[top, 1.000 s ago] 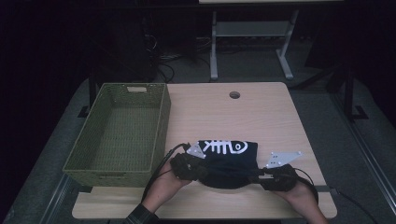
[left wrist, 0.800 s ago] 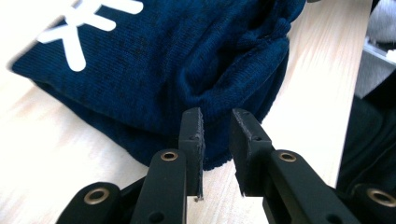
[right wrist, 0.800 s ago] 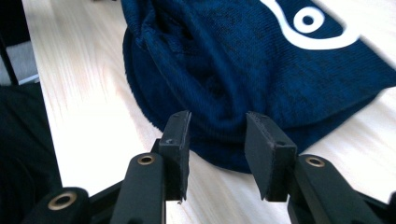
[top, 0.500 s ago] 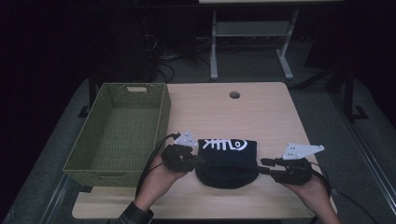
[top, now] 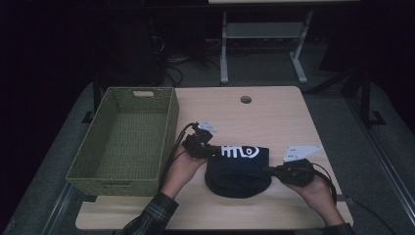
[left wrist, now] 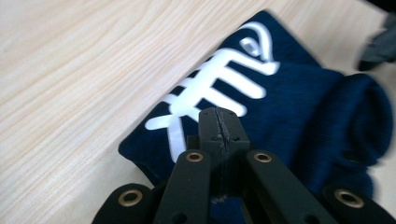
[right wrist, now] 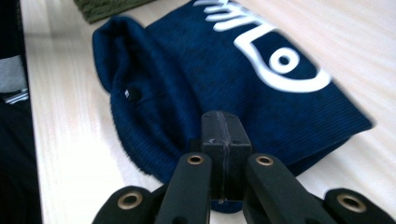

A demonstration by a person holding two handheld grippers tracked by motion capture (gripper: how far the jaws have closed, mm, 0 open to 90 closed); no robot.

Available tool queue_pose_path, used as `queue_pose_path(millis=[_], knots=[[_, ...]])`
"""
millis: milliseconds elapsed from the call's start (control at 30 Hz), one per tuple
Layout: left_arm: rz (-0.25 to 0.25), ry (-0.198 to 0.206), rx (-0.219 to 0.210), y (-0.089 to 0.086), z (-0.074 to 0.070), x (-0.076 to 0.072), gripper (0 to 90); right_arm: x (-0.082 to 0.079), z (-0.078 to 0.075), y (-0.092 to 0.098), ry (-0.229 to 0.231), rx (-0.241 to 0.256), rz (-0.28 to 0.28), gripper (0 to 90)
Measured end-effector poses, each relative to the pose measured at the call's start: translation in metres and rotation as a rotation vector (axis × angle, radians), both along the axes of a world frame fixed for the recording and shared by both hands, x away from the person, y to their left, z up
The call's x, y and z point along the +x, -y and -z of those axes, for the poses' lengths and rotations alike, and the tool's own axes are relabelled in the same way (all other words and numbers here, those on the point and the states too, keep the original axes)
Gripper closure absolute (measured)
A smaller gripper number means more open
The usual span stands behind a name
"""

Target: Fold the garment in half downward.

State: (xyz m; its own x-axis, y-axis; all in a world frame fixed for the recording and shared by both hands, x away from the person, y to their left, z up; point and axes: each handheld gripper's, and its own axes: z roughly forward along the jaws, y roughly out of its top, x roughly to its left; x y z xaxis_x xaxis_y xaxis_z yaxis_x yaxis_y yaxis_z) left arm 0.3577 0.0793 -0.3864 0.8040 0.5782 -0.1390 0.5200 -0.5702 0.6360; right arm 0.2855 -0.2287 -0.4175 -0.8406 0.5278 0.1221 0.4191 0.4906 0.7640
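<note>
Blue hat [top: 238,169] now lies flat beside the basket [top: 125,139], and both pinchers, left [top: 208,151] and right [top: 270,170], have let go and moved apart, jaws closed on nothing, so folding looks done.

left gripper [top: 209,149]: jaws pressed together, tips pointing toward right gripper
right gripper [top: 271,171]: jaws pressed together, tips pointing toward left gripper

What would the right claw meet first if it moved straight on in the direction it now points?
Most likely the navy hat: the right claw, jaws closed, points straight into its edge, already touching or nearly so; depth is unclear.
</note>
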Motion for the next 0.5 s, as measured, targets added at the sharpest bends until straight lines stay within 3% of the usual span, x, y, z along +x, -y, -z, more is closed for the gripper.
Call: queue_pose_path(millis=[200,367,500], knots=[[0.003,-0.029,0.063,0.012,0.026,0.017,90.0,-0.007,0.017,-0.005,-0.049,-0.017,-0.034,89.9],[0.009,-0.038,0.08,0.02,0.041,0.027,90.0,-0.01,0.029,-0.013,-0.077,-0.035,-0.058,89.9],[0.02,-0.044,0.07,0.023,0.049,0.034,90.0,-0.011,0.033,-0.021,-0.082,-0.035,-0.068,90.0]])
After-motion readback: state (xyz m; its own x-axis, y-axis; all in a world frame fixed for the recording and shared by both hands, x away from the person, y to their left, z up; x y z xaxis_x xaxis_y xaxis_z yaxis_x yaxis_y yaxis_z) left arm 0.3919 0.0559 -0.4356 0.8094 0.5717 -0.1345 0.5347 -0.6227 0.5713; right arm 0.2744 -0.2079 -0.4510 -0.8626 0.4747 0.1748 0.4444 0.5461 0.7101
